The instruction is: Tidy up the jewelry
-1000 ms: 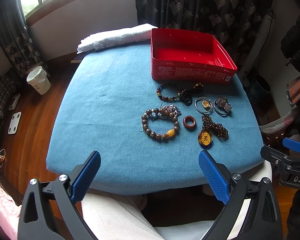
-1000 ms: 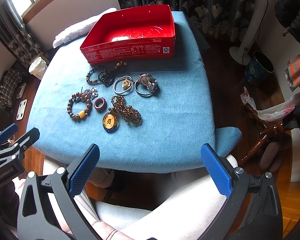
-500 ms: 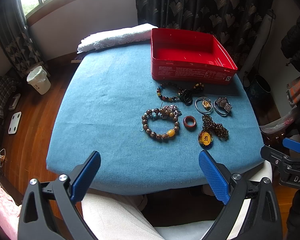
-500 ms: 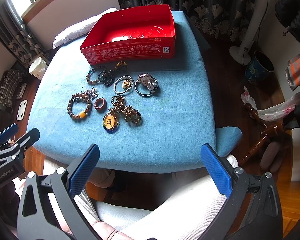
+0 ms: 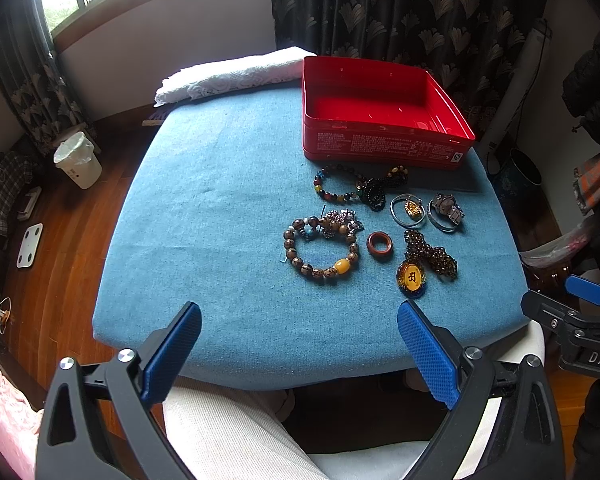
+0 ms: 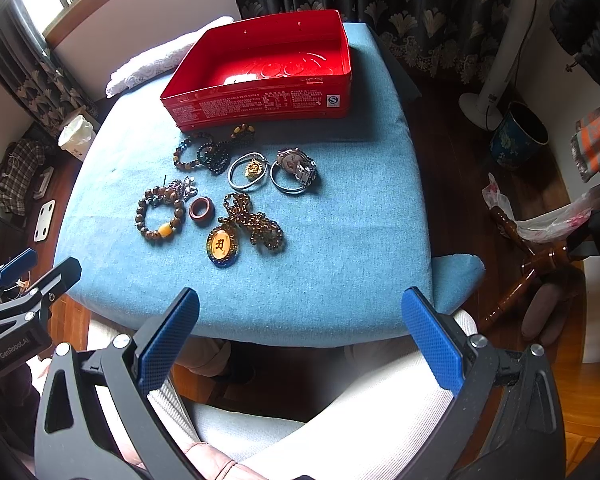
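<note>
An empty red tin box (image 5: 384,116) (image 6: 268,76) stands at the far side of a blue-covered table (image 5: 220,208) (image 6: 352,216). In front of it lie several pieces of jewelry: a brown bead bracelet (image 5: 320,248) (image 6: 160,216), a red ring (image 5: 379,245) (image 6: 201,211), a yellow pendant on a bead necklace (image 5: 412,278) (image 6: 222,246), a multicolour bead bracelet (image 5: 336,186), a silver bangle with a gold charm (image 5: 409,210) (image 6: 249,171) and a watch (image 5: 446,210) (image 6: 296,168). My left gripper (image 5: 299,354) and right gripper (image 6: 300,338) are both open and empty, held back over the near table edge.
A folded white cloth (image 5: 228,76) lies at the table's far left corner. A white bin (image 5: 78,158) stands on the wooden floor at left. A fan stand (image 6: 488,96) and a blue pot (image 6: 518,134) stand at right. My white-trousered legs (image 5: 236,436) are below.
</note>
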The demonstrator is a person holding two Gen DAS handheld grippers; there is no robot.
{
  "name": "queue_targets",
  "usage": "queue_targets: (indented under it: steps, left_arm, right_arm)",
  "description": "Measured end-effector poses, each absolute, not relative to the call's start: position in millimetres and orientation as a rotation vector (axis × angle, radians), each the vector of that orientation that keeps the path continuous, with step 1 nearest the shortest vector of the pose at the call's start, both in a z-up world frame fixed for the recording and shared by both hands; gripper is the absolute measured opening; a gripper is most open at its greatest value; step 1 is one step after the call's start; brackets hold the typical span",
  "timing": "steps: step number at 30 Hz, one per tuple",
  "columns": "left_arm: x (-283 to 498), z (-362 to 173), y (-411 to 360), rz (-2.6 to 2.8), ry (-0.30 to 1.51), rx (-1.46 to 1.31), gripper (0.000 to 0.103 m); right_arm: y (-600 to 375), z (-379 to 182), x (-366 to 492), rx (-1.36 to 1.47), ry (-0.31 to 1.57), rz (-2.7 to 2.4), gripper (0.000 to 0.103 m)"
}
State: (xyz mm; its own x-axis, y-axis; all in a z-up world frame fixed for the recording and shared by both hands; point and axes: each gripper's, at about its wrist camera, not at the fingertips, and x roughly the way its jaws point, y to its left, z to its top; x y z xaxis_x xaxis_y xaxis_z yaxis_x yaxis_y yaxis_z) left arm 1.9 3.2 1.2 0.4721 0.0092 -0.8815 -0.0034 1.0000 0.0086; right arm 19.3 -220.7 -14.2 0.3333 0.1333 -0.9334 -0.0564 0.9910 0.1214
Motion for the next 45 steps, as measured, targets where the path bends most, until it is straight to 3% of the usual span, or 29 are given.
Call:
queue_targets:
  steps: [31, 37, 40, 43, 45]
  left_arm:
    - [18.0, -15.1, 24.1, 0.058, 1.086, -0.002, 0.096]
    - [37.6, -36.0, 35.7, 0.047, 1.142, -0.027, 0.087]
    - [47.3, -47.2, 33.6, 0.032, 1.166, -0.027, 0.081]
    - [58.5, -58.5, 30.5, 0.024, 1.190, -0.013, 0.077]
    - [65.6, -66.2, 29.7, 0.014, 1.208, -0.014, 0.074]
  right_arm:
    - [-214.8, -25.0, 25.8, 0.072, 1.232, 0.155, 0.098]
    - [-208.2, -42.9, 35.5, 0.102, 1.256, 0.236, 0.098]
    - [-203.9, -50.8, 42.0, 0.103, 1.272, 0.258, 0.091]
    - [-200.2, -64.0, 51.7, 0.128, 1.318, 0.297, 0.069]
    - [-198.9, -71.8, 57.8, 0.137, 1.337, 0.309, 0.068]
